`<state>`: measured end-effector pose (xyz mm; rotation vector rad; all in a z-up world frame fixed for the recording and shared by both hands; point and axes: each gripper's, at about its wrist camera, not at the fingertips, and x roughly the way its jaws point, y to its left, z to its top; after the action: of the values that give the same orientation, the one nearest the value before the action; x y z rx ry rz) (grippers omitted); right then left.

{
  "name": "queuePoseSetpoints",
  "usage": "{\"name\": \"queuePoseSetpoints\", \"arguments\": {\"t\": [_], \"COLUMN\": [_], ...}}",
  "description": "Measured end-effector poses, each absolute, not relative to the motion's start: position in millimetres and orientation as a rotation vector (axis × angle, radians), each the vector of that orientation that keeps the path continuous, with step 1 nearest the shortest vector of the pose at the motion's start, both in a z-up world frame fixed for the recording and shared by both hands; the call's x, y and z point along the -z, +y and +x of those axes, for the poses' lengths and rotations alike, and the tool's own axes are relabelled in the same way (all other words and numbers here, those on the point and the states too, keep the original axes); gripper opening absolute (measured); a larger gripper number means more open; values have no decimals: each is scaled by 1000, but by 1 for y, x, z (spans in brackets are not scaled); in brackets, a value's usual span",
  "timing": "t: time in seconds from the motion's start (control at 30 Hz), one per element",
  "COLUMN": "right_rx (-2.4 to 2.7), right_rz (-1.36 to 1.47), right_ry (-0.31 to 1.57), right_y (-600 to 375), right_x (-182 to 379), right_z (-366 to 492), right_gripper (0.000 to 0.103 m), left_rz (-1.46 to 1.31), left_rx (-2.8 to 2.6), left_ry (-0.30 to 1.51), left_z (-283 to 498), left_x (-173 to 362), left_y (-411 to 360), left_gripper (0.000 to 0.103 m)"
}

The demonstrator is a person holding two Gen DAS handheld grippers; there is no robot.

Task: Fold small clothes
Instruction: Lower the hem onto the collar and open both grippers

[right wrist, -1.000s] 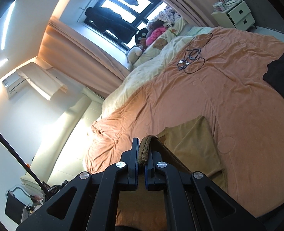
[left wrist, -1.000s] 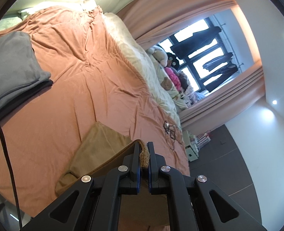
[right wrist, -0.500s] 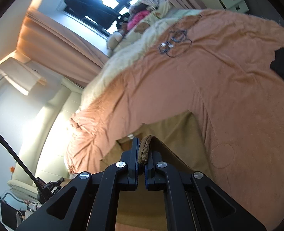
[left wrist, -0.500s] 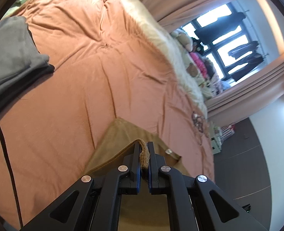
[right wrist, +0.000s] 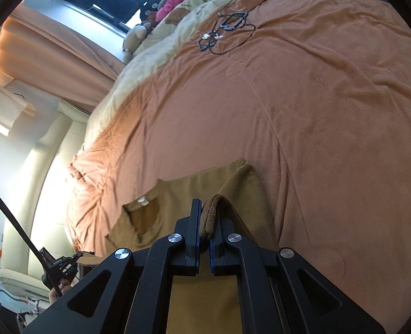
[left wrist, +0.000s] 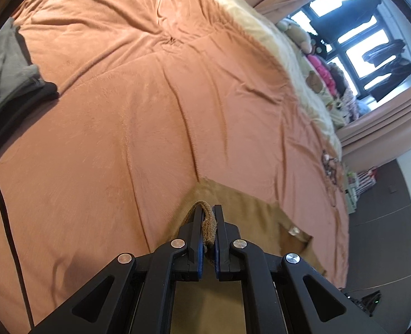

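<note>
- Your left gripper (left wrist: 208, 217) is clamped tight on a ribbed brown edge of the sweater (left wrist: 250, 217); the knit bunches up between the two black fingers (left wrist: 197, 222) and pokes out above them.
- Your right gripper (right wrist: 205, 214) is likewise pinched shut on another ribbed fold of the same sweater (right wrist: 183, 194), the cloth humped over its right-hand finger.
- In the left wrist view the sweater spreads from the fingertips toward 3 o'clock, lying on the bedspread (left wrist: 149, 111); a small label (left wrist: 293, 231) sits near the garment's edge at about 3 o'clock of the gripper.
- In the right wrist view the sweater's neck opening (right wrist: 145, 217), with a pale label at its rim, lies at 9 o'clock of the gripper, and a corner of the cloth reaches up toward 1 o'clock.
- The orange bedspread fills most of both views, creased but bare around the sweater.
- A stack of folded grey clothes (left wrist: 7, 75) rests on the bedspread at 10 o'clock in the left wrist view, well apart from the sweater.
- A tangle of thin black cable (right wrist: 227, 27) lies on the bedspread at 12 o'clock in the right wrist view, far from your grip.
- Soft toys (right wrist: 161, 8) are heaped by the window (left wrist: 353, 22), beyond a cream blanket (left wrist: 275, 36) at the bed's far side.
- Curtains (right wrist: 52, 55) hang beside the window.
</note>
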<state>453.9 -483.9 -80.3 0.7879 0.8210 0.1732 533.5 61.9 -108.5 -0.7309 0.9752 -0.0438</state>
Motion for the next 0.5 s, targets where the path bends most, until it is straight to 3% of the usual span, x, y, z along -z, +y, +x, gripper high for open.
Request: {"name": "queuePoseSetpoints", "arguments": {"t": [0.27, 0.37, 0.4, 0.43, 0.47, 0.5], "right_rx": [-105, -85, -84, -77, -72, -69], "right_rz": [743, 685, 665, 637, 619, 601], "right_ry": [882, 899, 896, 884, 871, 853], "right_y": [-472, -463, -462, -460, -459, -459], "right_x": [87, 77, 72, 64, 60, 54], "right_z": [478, 481, 479, 474, 472, 466], "right_gripper": [2, 9, 25, 57, 72, 78], "left_rz": [-698, -654, -628, -613, -594, -572], "left_rx": [-16, -9, 0, 12, 22, 25], "left_ry": [1064, 1109, 1117, 1116, 1111, 1104], "left_z": [562, 568, 568, 567, 566, 564], "left_x": [150, 155, 153, 151, 147, 142], "left_y": [57, 52, 51, 50, 49, 49], "left_gripper": [6, 8, 11, 14, 22, 40]}}
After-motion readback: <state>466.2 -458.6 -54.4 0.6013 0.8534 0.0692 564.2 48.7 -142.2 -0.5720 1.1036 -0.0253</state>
